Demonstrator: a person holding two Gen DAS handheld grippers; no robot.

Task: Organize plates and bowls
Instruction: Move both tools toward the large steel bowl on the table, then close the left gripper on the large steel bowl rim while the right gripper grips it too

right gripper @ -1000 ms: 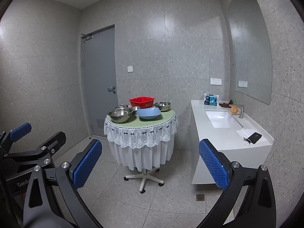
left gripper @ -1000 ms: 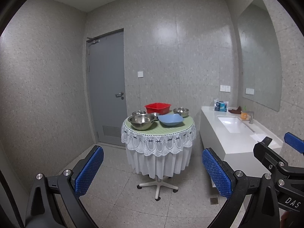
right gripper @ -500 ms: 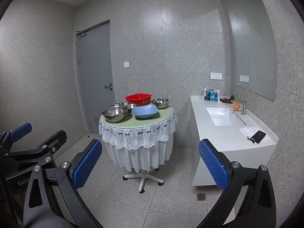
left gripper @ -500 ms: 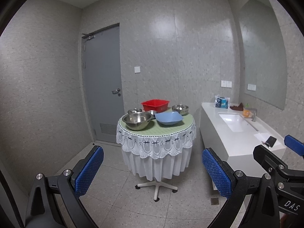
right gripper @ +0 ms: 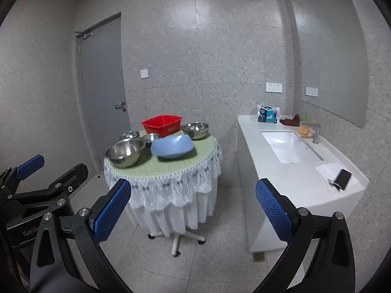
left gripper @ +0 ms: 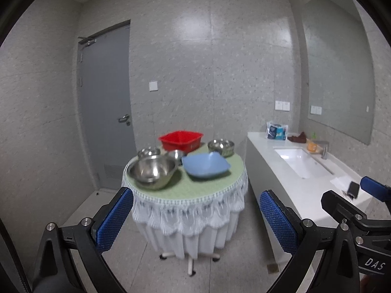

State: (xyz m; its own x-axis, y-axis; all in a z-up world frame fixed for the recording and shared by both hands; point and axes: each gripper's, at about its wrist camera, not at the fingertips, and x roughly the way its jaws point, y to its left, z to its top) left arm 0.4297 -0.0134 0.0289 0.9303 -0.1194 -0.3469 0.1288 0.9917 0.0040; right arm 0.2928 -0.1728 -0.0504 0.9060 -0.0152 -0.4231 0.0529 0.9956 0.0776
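Note:
A round table (left gripper: 195, 190) (right gripper: 171, 168) with a green top and white lace skirt stands ahead. On it are a large steel bowl (left gripper: 152, 172) (right gripper: 124, 151), a blue square bowl (left gripper: 205, 165) (right gripper: 172, 146), a red tub (left gripper: 180, 141) (right gripper: 162, 125), a steel bowl at the right rear (left gripper: 221, 147) (right gripper: 196, 130) and two small steel bowls (left gripper: 149, 151) (right gripper: 129, 135) by the tub. My left gripper (left gripper: 195, 222) and right gripper (right gripper: 193, 210) are open and empty, short of the table.
A white sink counter (left gripper: 305, 178) (right gripper: 300, 171) runs along the right wall, with a phone (right gripper: 343, 178), a packet (right gripper: 267, 114) and a tap (right gripper: 316, 133). A grey door (left gripper: 107, 107) is at the left. A mirror (left gripper: 342, 73) hangs above the sink.
Both grippers have moved forward toward the table, which now looks larger and closer. Both stay open and empty.

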